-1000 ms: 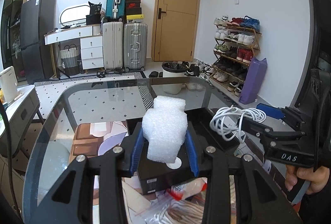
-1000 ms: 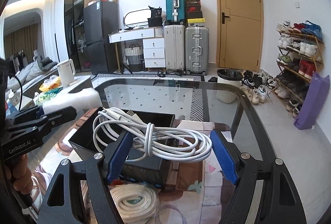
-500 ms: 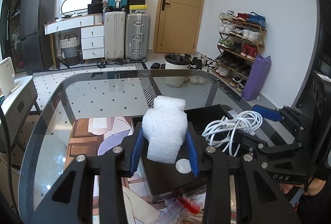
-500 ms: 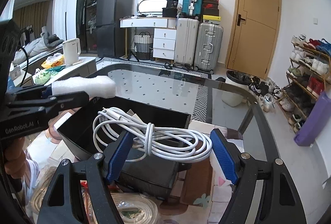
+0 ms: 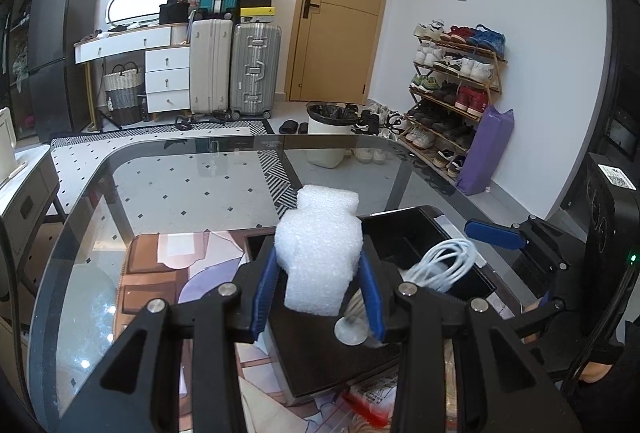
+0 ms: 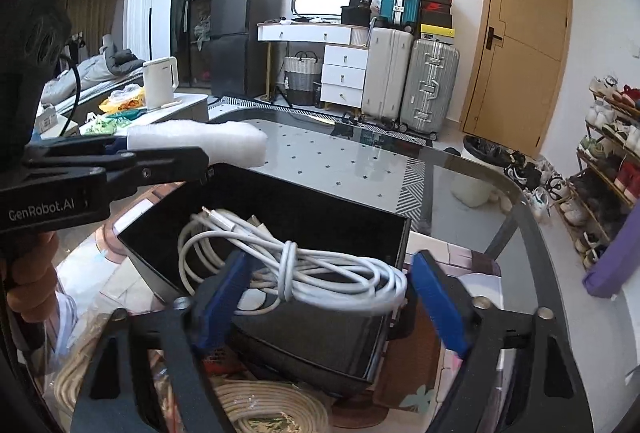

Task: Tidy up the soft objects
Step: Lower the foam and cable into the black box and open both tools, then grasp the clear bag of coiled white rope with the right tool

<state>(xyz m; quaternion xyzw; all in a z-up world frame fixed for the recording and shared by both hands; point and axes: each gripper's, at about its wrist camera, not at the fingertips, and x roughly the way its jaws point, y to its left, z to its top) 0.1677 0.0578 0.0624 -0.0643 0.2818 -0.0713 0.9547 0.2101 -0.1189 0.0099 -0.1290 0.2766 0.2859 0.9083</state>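
My left gripper (image 5: 318,293) is shut on a white foam block (image 5: 320,253) and holds it above the near edge of an open black box (image 5: 404,229). In the right wrist view the foam block (image 6: 200,143) juts out over the box's left rim (image 6: 256,177). My right gripper (image 6: 326,291) is shut on a coiled white cable (image 6: 296,261), held over the inside of the black box. The cable (image 5: 444,265) and my right gripper (image 5: 496,235) also show at the right of the left wrist view.
The box sits on a glass table (image 5: 180,193) with a picture mat (image 5: 160,265) beneath. A beige rope coil in a plastic bag (image 6: 256,409) lies near the front. A trash bin (image 5: 328,137) and shoe rack (image 5: 456,93) stand beyond the table.
My right gripper has lowered the cable further into the black box. My left gripper with the foam block has moved forward, closer over the box.
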